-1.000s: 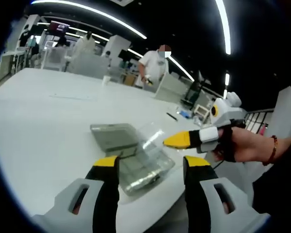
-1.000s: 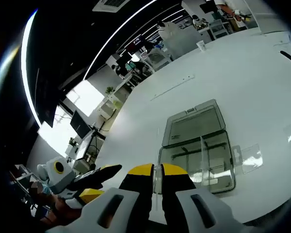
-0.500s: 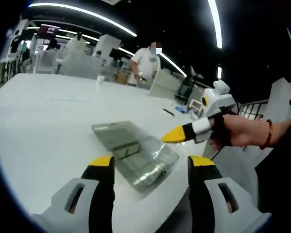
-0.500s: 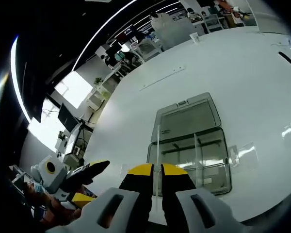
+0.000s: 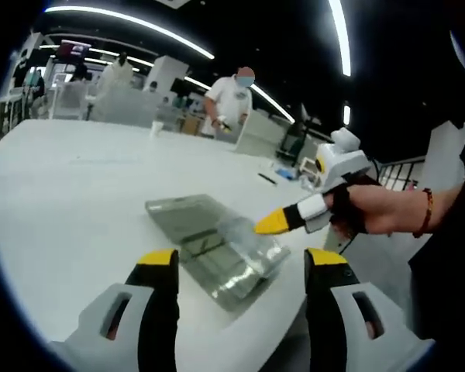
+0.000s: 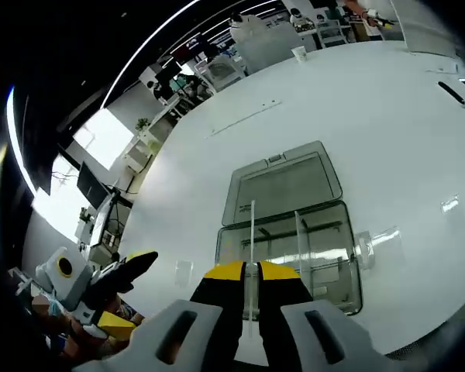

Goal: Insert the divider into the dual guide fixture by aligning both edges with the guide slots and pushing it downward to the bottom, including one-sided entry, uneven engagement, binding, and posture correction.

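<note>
The right tool (image 6: 246, 273) points forward and down over the near edge of the white desk (image 6: 387, 124), its two yellow-tipped jaws drawn nearly together and clamped on the divider (image 6: 252, 240), a thin clear sheet seen edge-on that rises straight from between the jaw tips. In the right gripper view the divider stands above the near left part of the dual guide fixture (image 6: 291, 252), a clear plastic box lying open on the desk with its lid (image 6: 283, 186) folded flat on the far side; whether the divider's lower edge sits in a guide slot cannot be told. A small clear piece (image 6: 376, 239) lies on the desk just beside the fixture's right wall. The left tool (image 5: 240, 267) is held level above the desk edge with its jaws spread wide and nothing between them; the fixture (image 5: 221, 260) lies beyond and between the jaw tips. In the left gripper view the right tool (image 5: 283, 221) enters from the right, gripped by a hand (image 5: 376, 213) in a dark fingerless glove with a bead bracelet on the wrist, its yellow tip hovering over the far right side of the fixture. In the right gripper view the left tool (image 6: 124, 271) appears at the lower left, well apart from the fixture. A person (image 5: 231, 105) in a white shirt stands behind the desk.
</note>
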`<state>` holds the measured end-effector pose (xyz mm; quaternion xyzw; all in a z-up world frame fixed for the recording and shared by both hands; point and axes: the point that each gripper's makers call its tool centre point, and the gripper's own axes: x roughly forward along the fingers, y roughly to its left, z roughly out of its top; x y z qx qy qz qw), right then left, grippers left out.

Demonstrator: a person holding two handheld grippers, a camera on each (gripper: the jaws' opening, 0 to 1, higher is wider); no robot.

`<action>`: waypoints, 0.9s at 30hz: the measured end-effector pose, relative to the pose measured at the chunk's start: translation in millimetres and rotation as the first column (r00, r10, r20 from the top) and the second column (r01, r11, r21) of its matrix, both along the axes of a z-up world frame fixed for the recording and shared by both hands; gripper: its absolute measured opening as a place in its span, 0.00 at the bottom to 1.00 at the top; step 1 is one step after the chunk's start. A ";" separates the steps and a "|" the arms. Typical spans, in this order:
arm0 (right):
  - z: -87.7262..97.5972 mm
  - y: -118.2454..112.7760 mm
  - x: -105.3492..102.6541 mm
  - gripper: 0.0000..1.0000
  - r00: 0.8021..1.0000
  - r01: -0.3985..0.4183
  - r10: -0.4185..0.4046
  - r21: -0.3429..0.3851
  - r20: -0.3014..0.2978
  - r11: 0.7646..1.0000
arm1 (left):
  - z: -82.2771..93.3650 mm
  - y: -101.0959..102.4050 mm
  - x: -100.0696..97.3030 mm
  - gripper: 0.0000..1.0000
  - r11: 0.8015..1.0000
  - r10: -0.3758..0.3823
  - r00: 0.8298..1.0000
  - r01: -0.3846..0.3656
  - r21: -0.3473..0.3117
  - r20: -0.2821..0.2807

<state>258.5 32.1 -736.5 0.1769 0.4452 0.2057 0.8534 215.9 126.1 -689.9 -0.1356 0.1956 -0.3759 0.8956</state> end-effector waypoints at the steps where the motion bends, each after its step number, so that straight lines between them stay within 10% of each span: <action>1: -0.5 -0.3 0.1 0.00 1.000 -0.001 0.001 -0.006 -0.002 1.000 | 1.3 0.7 0.4 0.65 1.000 0.001 1.000 -0.001 -0.005 -0.001; 27: -11.9 11.7 7.0 0.00 0.998 -0.060 0.064 -0.152 0.022 0.987 | -4.1 25.0 7.3 0.65 0.999 0.042 0.999 -0.042 0.013 -0.013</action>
